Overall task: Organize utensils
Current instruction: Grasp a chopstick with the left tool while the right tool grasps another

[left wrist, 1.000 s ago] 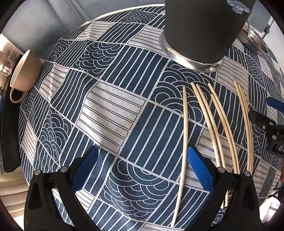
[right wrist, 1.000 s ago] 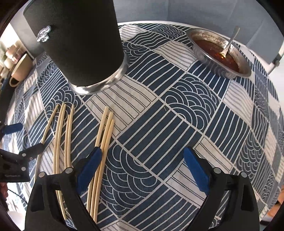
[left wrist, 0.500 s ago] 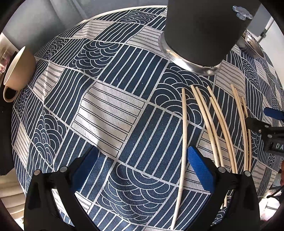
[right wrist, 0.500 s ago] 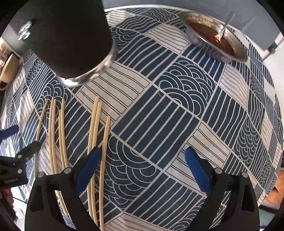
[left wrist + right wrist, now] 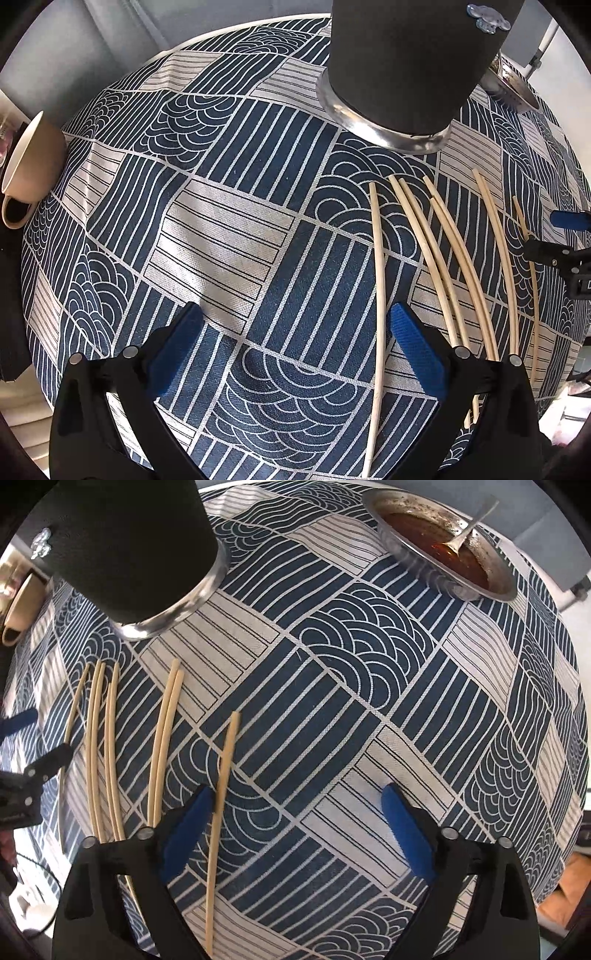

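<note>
Chopsticks (image 5: 377, 295) beside unlabelled black holder (image 5: 406, 59)

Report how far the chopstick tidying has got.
Done: nothing visibly stowed; all the chopsticks lie loose on the tablecloth in front of the black holder. In hand: nothing. The left gripper and right gripper are both open, each with one stick lying between its fingers, the right one against its left pad. Left: grasp the sticks and put them away, presumably in the holder.

Two close downward wrist views (shared chopsticks (image 5: 378, 280)).
</note>
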